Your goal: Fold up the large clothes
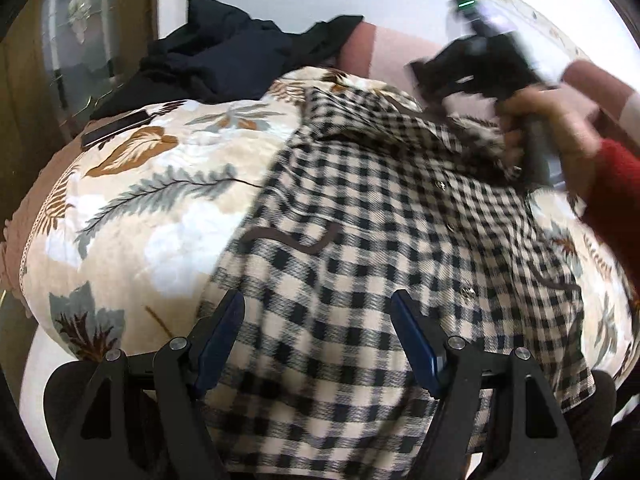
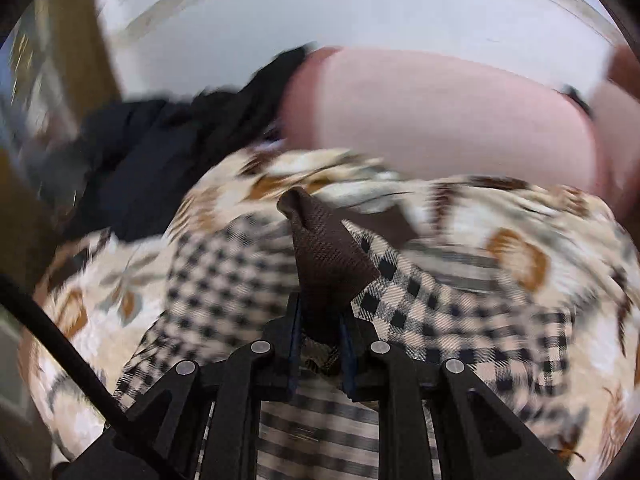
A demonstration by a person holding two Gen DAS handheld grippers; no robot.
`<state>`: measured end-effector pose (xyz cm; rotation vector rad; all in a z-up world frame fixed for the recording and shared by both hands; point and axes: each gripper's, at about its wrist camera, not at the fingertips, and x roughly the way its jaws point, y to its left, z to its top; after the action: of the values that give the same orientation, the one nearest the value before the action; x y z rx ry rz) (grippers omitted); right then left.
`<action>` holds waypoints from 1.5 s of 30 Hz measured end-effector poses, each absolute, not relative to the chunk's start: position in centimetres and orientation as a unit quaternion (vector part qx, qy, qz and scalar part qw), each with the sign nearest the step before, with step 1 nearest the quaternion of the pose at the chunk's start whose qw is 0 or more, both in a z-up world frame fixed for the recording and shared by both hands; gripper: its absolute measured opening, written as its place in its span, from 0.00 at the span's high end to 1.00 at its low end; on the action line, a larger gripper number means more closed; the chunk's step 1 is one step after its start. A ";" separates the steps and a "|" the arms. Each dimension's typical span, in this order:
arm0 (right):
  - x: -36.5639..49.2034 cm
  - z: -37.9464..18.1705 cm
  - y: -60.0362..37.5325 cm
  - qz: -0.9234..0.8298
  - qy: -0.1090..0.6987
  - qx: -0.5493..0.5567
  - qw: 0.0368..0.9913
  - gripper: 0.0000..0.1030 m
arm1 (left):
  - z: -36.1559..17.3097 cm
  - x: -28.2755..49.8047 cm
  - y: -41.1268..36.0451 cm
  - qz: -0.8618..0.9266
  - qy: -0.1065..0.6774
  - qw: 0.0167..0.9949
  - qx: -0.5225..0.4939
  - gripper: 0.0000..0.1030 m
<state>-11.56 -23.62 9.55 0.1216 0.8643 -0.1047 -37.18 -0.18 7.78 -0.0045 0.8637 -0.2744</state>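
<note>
Nearest you, your left gripper [image 1: 318,344] hangs wide apart over the black-and-cream checked woven shirt [image 1: 360,240], blue pads touching nothing. The shirt lies spread on the cream leaf-printed quilt [image 1: 160,200]. Your right gripper [image 2: 320,354] is clamped on the shirt's brown trimmed edge [image 2: 326,252], cloth bunched between the pads; in the left view it is blurred, held in your hand [image 1: 560,128] with a red sleeve [image 1: 616,188]. Beyond lie a dark navy crumpled garment [image 1: 224,56] and a pink pillow [image 2: 440,116].
</note>
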 end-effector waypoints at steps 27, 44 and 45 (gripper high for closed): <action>-8.7 4.3 -20.8 0.008 0.492 0.095 0.865 0.36 | 6.6 -35.2 3.3 -0.139 0.418 0.897 -0.029 0.28; -3.6 5.1 -12.4 -0.001 0.462 0.025 0.887 0.89 | 5.8 -34.5 3.8 -0.129 0.423 0.896 -0.036 0.28; -3.1 4.2 -11.6 0.014 0.481 0.023 0.876 0.89 | 5.9 -34.4 3.9 -0.127 0.424 0.896 -0.037 0.28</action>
<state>-3.07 -11.61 4.19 0.0476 1.0036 0.0292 -34.43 3.91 5.87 -0.0761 0.8796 -0.2639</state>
